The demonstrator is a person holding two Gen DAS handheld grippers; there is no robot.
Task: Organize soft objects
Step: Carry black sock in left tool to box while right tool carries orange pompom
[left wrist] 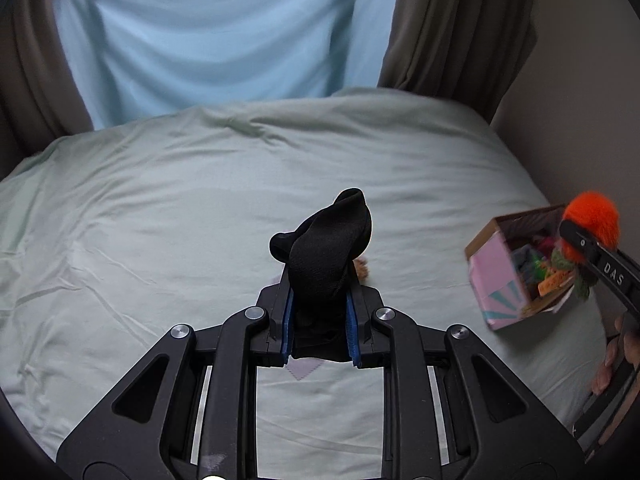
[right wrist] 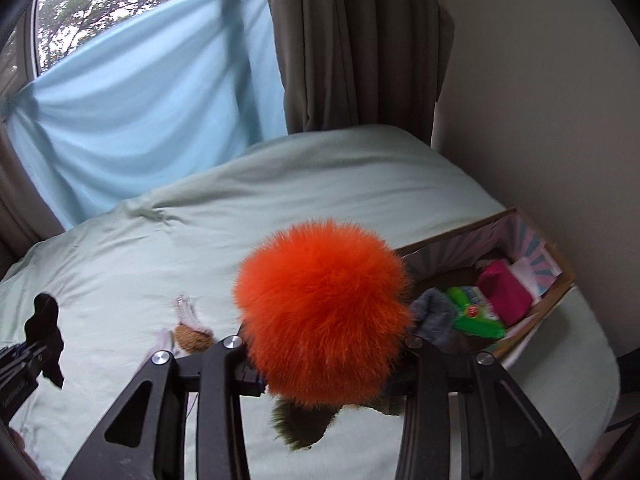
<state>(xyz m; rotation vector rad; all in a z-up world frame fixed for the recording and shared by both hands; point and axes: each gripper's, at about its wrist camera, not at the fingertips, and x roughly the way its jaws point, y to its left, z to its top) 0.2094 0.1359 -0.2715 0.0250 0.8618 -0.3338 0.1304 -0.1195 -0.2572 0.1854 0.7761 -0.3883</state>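
Note:
My left gripper [left wrist: 319,280] is shut on a black sock [left wrist: 324,248] and holds it up above the pale green bed sheet [left wrist: 160,220]. My right gripper [right wrist: 324,364] is shut on a fluffy orange plush with green trim [right wrist: 324,308], held above the bed just left of the cardboard box [right wrist: 560,276]. The plush [left wrist: 592,220] and the box [left wrist: 500,272] also show at the right of the left wrist view. The sock in the left gripper shows at the far left of the right wrist view [right wrist: 44,320].
The box holds a pink item [right wrist: 506,288], a green packet [right wrist: 476,312] and a grey fuzzy item [right wrist: 434,316]. A small brown plush [right wrist: 194,336] lies on the sheet. Wall at right, brown curtains [right wrist: 356,40] and a blue cloth [right wrist: 140,120] behind the bed.

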